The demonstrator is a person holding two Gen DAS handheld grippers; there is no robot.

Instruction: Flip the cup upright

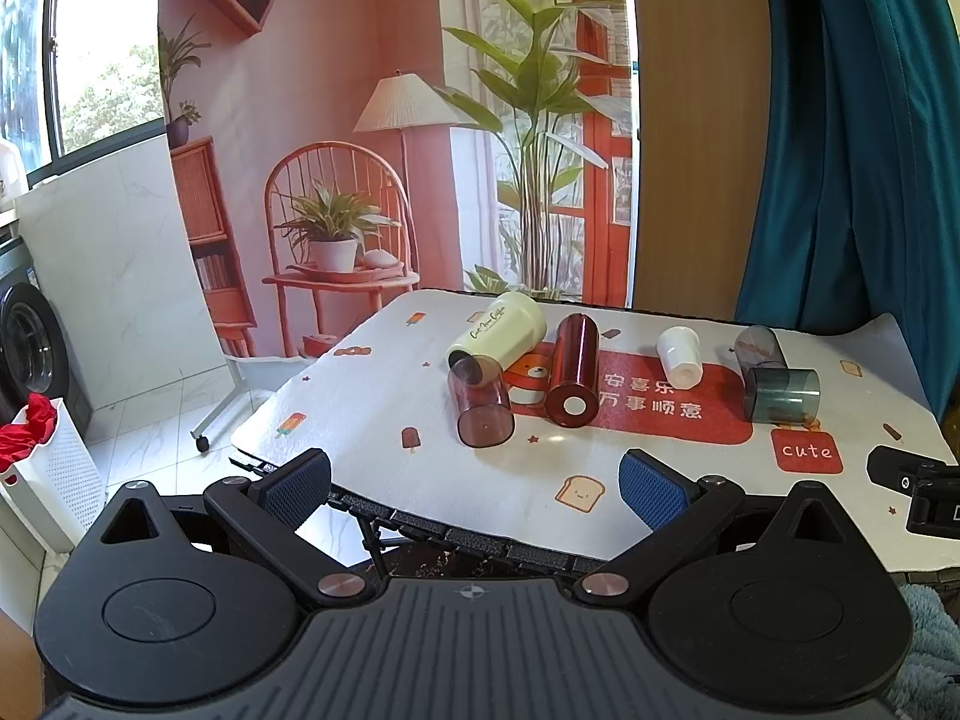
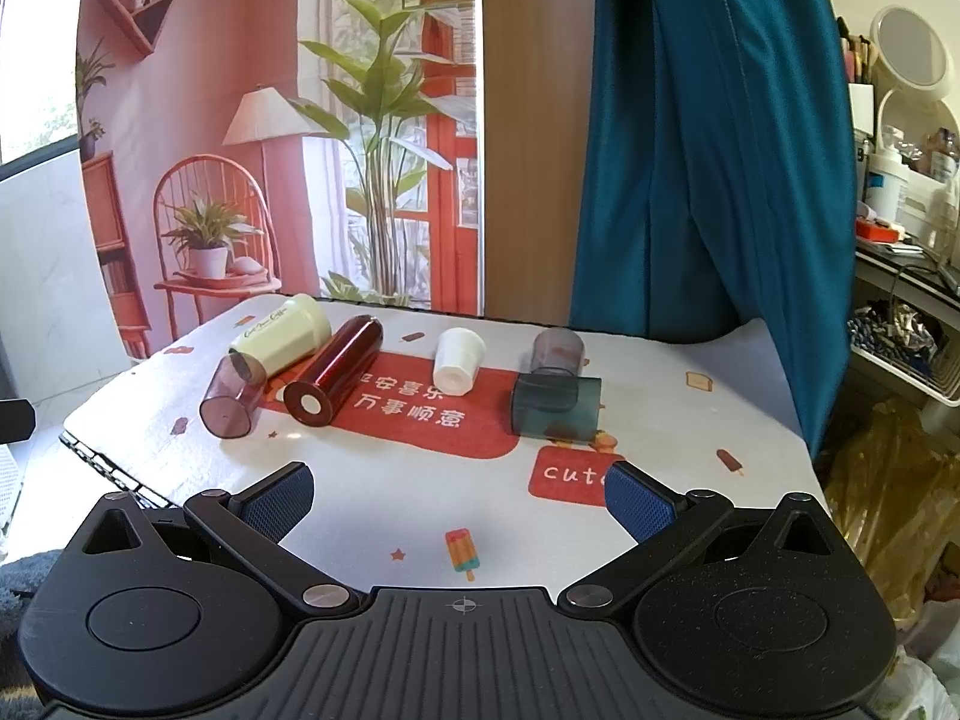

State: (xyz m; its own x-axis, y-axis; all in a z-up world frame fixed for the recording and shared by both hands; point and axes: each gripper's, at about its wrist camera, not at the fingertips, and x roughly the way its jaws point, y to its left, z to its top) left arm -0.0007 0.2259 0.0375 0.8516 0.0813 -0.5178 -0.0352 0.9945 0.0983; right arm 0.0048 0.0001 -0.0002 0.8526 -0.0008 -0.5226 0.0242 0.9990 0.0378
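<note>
Several cups lie on their sides on the table mat (image 1: 384, 420): a cream cup (image 1: 498, 330) (image 2: 282, 333), a smoky pink clear cup (image 1: 482, 402) (image 2: 234, 397), a tall dark red cup (image 1: 574, 371) (image 2: 336, 372), a small white cup (image 1: 680, 356) (image 2: 456, 362) and a teal clear cup (image 1: 783, 396) (image 2: 558, 407). A grey clear cup (image 1: 759, 345) (image 2: 557, 351) sits behind the teal one. My left gripper (image 1: 474, 489) is open and empty at the table's near edge. My right gripper (image 2: 459, 498) is open and empty over the mat's front, and part of it shows in the left wrist view (image 1: 915, 489).
A printed backdrop (image 1: 372, 120) hangs behind the table and a teal curtain (image 2: 690, 150) hangs at the back right. A white laundry basket (image 1: 48, 480) stands on the floor at the left. Shelves with clutter (image 2: 900, 210) stand at the right.
</note>
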